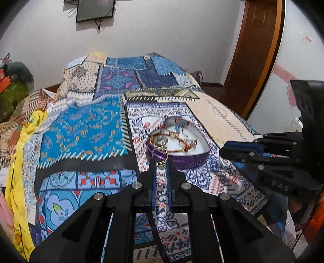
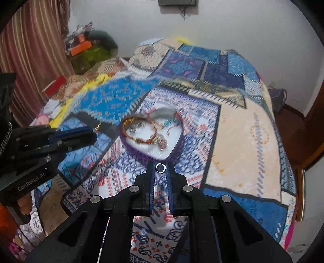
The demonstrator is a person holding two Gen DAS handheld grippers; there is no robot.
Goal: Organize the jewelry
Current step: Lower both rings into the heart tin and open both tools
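Left gripper (image 1: 160, 156) pinching a gold hoop earring (image 1: 160, 154) between its fingertips, hovering just at the near rim of the heart-shaped purple box (image 1: 188, 159), earring's small disc charm hanging below the hoop. Right gripper (image 2: 161, 168) clamping a small silver ring (image 2: 160, 168) between its fingertips, poised just before the pointed end of the same box (image 2: 141, 155). Both grippers flanking the box, left one entering the right wrist view from the left side (image 2: 89, 133), right one entering the left wrist view from the right side (image 1: 228, 149). Box resting on a patchwork bedspread (image 1: 85, 125) in blues, white and cream, white lining showing inside. Lying in the box: a red-and-gold beaded bracelet (image 2: 145, 138), a grey band (image 1: 162, 140) near the left wall, and further pieces too blurred to tell apart. Framed dark panel (image 1: 95, 10) hanging on the wall behind the bed.
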